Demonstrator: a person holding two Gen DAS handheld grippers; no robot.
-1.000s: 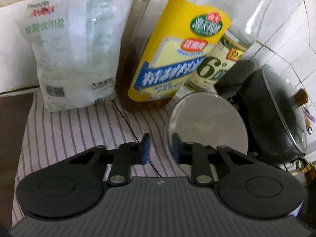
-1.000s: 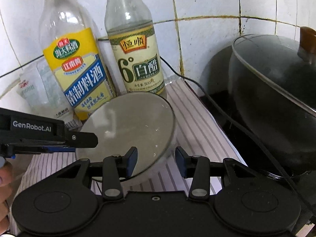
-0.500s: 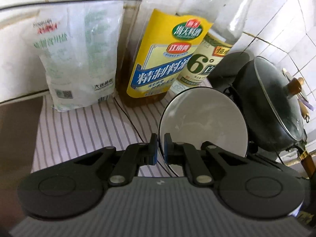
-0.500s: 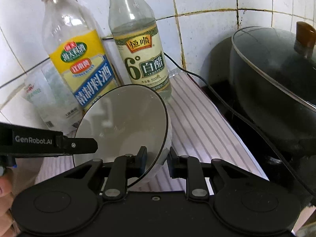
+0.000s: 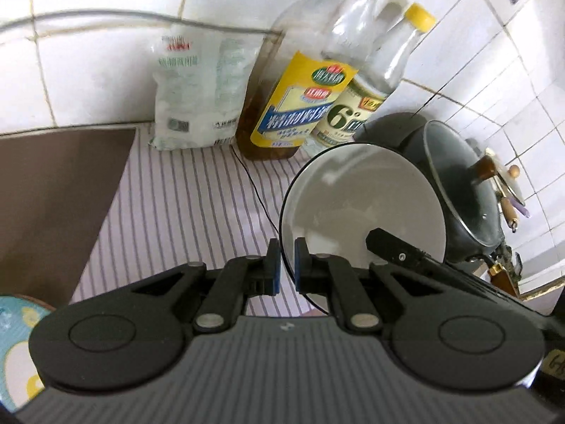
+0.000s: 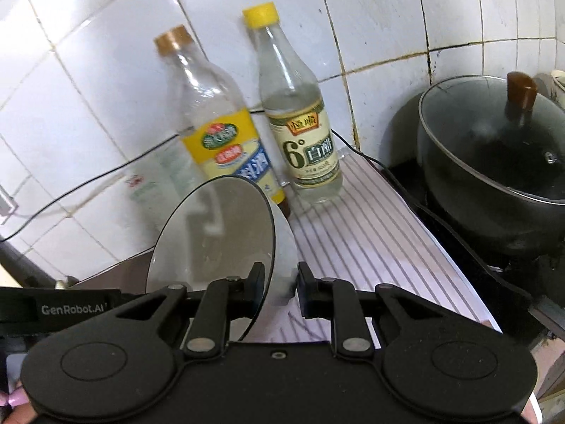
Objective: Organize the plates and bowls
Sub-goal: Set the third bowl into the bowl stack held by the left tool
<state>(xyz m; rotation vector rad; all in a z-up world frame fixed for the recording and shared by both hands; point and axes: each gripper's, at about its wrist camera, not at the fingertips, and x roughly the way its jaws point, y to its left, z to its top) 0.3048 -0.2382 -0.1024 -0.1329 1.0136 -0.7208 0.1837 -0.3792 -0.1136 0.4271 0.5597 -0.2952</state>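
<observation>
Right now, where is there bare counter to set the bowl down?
The striped mat is bare between the brown counter and the bowl, in front of the salt bag. Crowded: bottles along the wall, pot on the right.

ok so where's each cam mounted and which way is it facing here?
Left wrist: sits on the left gripper, faces along its fingers toward the tiled wall, salt bag, two bottles and striped mat; its own fingers pinch the bowl rim; the right gripper's finger enters lower right.
Right wrist: sits on the right gripper, faces the wall corner, bottles and lidded pot; its fingers straddle the bowl's wall; fingertips show bottom left.
Shared: bowl, both bottles, pot, mat.
</observation>
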